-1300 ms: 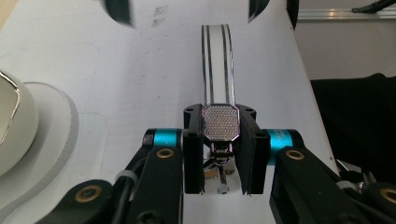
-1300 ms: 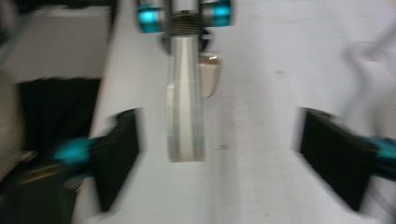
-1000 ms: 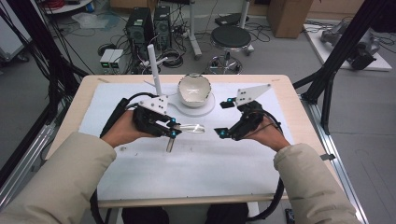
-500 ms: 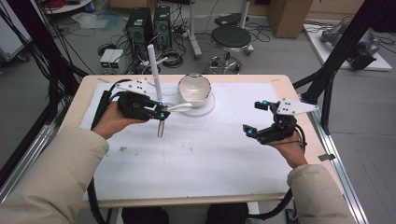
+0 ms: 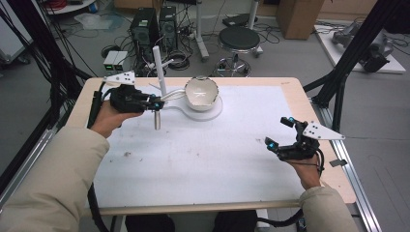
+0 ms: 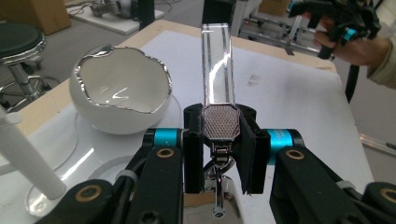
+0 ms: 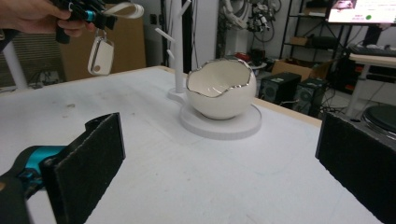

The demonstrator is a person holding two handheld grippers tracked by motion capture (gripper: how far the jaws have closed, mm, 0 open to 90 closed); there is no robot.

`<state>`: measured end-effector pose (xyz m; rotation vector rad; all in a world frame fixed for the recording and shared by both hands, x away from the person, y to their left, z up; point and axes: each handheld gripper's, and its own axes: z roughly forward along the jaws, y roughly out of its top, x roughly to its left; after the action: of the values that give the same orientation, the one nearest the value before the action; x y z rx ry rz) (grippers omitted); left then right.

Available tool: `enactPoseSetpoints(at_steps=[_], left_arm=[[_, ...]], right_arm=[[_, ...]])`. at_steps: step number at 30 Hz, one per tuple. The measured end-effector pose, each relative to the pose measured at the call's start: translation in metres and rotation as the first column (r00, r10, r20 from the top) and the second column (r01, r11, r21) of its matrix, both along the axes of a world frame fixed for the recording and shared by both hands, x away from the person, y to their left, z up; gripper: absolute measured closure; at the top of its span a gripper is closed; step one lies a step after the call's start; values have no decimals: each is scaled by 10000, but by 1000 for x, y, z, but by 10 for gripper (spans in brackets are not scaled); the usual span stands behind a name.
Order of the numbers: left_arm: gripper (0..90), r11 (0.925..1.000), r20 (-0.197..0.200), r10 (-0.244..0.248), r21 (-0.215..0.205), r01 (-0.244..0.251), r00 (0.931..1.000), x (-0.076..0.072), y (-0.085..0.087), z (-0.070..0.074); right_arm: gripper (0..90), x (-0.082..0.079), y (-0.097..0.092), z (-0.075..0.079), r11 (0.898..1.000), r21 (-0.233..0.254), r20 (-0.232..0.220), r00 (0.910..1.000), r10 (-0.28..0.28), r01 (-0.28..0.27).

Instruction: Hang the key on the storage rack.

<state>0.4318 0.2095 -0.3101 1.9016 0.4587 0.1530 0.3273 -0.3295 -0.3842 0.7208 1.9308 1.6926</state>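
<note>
My left gripper (image 5: 155, 102) is shut on the metal clasp (image 6: 220, 122) of a keychain, held above the table's back left. A clear strap loop (image 6: 216, 65) sticks out past the jaws toward the bowl, and a white fob (image 5: 157, 120) hangs below them, also seen as the fob (image 7: 100, 56) in the right gripper view. The loop's end lies close to a white post (image 5: 159, 70) with pegs. My right gripper (image 5: 279, 131) stands open near the table's right edge, nothing between its pads (image 7: 93, 158).
A white egg-shaped bowl (image 5: 201, 91) with a silver rim sits on the round white base (image 5: 215, 111) that joins the post's foot. White paper (image 5: 208, 154) covers the table. A stool (image 5: 240, 36) and computer cases (image 5: 150, 21) stand on the floor behind.
My left gripper has carried the keychain from the table's middle to the back left, near the post. My right gripper has drawn away from it, to the right and toward the near edge.
</note>
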Motion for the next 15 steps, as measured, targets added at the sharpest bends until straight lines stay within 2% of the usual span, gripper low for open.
enactPoseSetpoints(at_steps=[6, 10, 13, 15], left_arm=[[744, 9962, -257, 595, -621, -610, 9979, 11, 14, -7], [744, 9927, -371, 859, -817, -887, 9956, 17, 21, -11], [744, 9897, -475, 987, -995, -1030, 9940, 21, 25, -14], [744, 9890, -547, 1089, -949, -1137, 9926, 24, 26, -17]], right_arm=[[5, -4, -6, -15, 9989, 110, 28, 9990, -448, 448], [5, -7, -10, -24, 9968, 386, 58, 9975, -704, 702], [4, -8, -10, -29, 9958, 403, 50, 9965, -829, 827], [4, -9, -9, -32, 9961, 286, 77, 9965, -836, 834]])
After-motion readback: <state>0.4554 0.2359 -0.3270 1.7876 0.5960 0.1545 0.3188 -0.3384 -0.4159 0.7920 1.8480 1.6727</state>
